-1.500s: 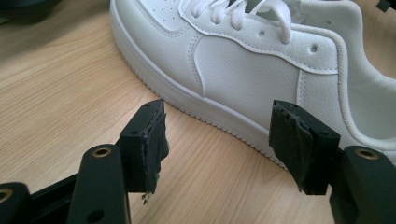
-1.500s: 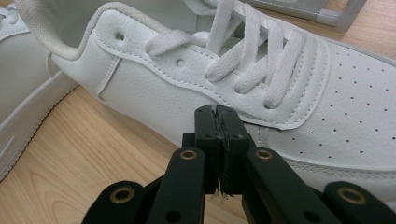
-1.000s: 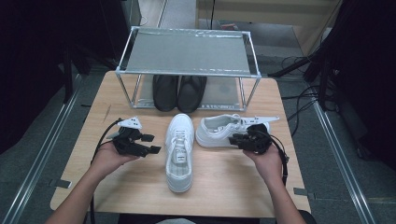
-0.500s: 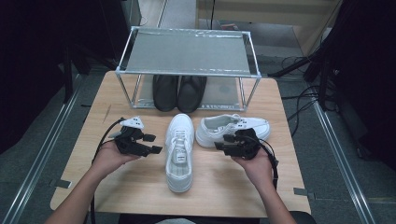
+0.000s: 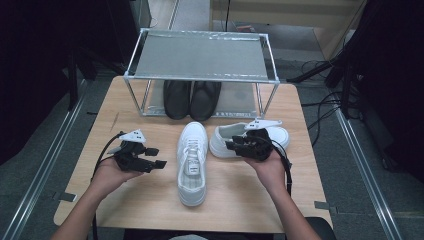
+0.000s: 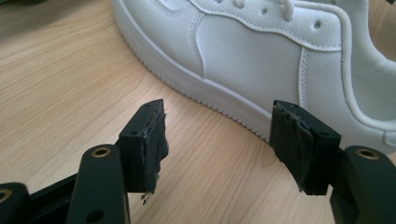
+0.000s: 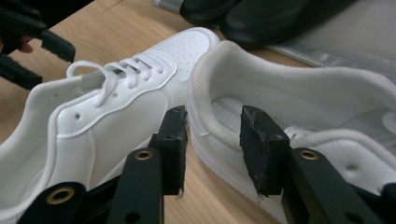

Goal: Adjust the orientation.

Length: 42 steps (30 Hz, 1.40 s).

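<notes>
One white sneaker point(image 5: 192, 160) stands upright mid-table, toe pointing away. A second white sneaker point(image 5: 220, 141) lies crosswise to its right, heel toward the first. My right gripper point(image 5: 231, 145) reaches over that heel. In the right gripper view point(image 7: 212, 149) one jaw is outside the heel and the other inside the shoe point(image 7: 303, 93). The jaws have just been closing around the heel collar, and I see no firm pinch. My left gripper point(image 5: 155, 157) is open and holds nothing, left of the upright sneaker. The left gripper view point(image 6: 217, 144) shows that sneaker's side point(image 6: 261, 60) just beyond the pads.
A metal-framed shelf rack point(image 5: 200, 55) stands at the back of the wooden table point(image 5: 150, 200). A pair of black shoes point(image 5: 192, 97) sits on its lower level. Table edges run close on both sides, with dark floor and cables beyond.
My right gripper has moved left along the crosswise sneaker, from its toe end to its heel. The left gripper and both sneakers have stayed put.
</notes>
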Available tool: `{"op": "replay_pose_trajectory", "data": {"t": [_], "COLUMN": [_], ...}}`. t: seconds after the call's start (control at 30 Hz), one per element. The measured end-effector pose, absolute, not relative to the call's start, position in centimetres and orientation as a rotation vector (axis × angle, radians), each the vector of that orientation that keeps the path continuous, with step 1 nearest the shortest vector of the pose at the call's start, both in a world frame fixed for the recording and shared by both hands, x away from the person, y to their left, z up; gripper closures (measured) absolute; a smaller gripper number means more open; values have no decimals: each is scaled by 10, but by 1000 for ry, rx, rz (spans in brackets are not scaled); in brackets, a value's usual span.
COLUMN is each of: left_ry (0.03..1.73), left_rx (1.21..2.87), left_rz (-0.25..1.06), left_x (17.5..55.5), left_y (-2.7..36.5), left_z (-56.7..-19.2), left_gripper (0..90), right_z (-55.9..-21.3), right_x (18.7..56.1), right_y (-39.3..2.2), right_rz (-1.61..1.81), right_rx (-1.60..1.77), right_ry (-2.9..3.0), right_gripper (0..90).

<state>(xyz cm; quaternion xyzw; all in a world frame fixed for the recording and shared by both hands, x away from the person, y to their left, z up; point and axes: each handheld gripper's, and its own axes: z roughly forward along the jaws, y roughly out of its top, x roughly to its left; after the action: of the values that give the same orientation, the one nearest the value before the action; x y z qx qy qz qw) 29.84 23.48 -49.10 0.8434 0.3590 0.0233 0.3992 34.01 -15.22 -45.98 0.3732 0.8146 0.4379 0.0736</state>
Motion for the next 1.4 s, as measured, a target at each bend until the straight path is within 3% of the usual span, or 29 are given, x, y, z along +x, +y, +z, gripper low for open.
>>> {"op": "replay_pose_trajectory", "data": {"t": [0.17, 0.57, 1.4], "left_ry": [939, 976, 910], "left_rx": [2126, 2109, 2133], "left_rz": [70, 88, 67], "left_x": [292, 281, 295], "left_y": [242, 252, 236], "left_z": [-492, -493, -491], "left_gripper": [368, 368, 367], "right_z": [-462, -479, -484], "right_x": [351, 372, 354], "right_y": [-147, -139, -137], "right_rz": [1271, 1188, 1194], "right_rx": [1106, 1135, 1091], "right_ry": [2448, 2535, 2610], "right_gripper": [691, 900, 893]}}
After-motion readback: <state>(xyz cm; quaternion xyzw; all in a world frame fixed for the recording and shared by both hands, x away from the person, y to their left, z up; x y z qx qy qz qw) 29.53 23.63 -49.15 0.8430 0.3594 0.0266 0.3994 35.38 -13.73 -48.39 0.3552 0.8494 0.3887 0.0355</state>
